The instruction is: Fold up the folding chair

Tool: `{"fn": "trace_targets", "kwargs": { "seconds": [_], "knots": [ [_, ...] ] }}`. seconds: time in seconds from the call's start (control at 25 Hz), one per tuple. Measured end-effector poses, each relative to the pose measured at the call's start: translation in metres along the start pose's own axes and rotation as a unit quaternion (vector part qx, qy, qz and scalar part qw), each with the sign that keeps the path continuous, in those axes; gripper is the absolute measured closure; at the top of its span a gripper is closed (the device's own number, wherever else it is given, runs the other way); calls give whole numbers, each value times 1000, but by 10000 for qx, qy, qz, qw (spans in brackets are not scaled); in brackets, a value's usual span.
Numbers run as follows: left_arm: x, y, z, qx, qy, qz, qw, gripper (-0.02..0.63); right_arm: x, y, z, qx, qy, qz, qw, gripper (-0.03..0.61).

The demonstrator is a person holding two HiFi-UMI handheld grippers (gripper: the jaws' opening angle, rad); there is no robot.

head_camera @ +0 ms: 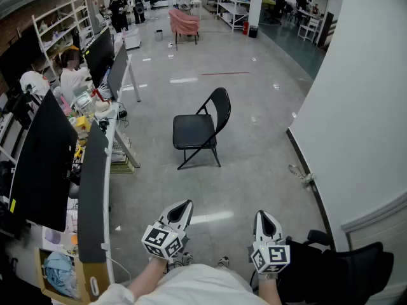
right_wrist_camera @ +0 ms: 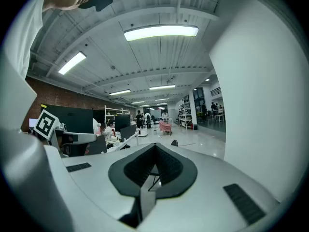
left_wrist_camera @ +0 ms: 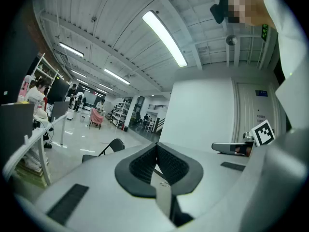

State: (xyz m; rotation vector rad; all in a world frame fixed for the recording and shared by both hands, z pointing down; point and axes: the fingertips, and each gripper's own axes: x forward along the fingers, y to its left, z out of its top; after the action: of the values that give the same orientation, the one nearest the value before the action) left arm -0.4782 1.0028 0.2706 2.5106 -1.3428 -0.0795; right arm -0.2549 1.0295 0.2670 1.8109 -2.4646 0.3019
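The black folding chair (head_camera: 200, 129) stands unfolded on the grey floor in the middle of the head view, its backrest to the right. It is well ahead of both grippers. My left gripper (head_camera: 182, 207) and right gripper (head_camera: 264, 216) are held side by side low in that view, both shut with nothing between the jaws. In the left gripper view the chair (left_wrist_camera: 109, 147) shows small, left of the shut left gripper (left_wrist_camera: 155, 148). In the right gripper view the chair's backrest (right_wrist_camera: 174, 142) peeks just above the shut right gripper (right_wrist_camera: 155, 147).
A row of desks with dark monitors (head_camera: 39, 157) runs along the left, with a seated person (head_camera: 71, 74). A white wall (head_camera: 362, 107) bounds the right. A black office chair (head_camera: 346, 265) is at the lower right. A pink chair (head_camera: 184, 23) and shelves stand far back.
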Motion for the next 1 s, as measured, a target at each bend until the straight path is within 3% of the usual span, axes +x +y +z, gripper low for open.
{"fn": "trace_targets", "kwargs": {
  "seconds": [0.2, 0.36, 0.68, 1.0],
  "knots": [
    [9, -41, -15, 205, 129, 233, 9994, 603, -21, -46, 2, 60, -73, -37, 9999, 575],
    [0, -59, -25, 266, 247, 527, 9980, 603, -32, -59, -7, 239, -16, 207, 9995, 575],
    [-7, -86, -34, 263, -87, 1041, 9942, 603, -44, -77, -11, 111, -75, 570, 9983, 575],
    [12, -112, -44, 257, -166, 966, 9948, 603, -59, -105, -5, -60, -91, 539, 9985, 575]
  ]
}}
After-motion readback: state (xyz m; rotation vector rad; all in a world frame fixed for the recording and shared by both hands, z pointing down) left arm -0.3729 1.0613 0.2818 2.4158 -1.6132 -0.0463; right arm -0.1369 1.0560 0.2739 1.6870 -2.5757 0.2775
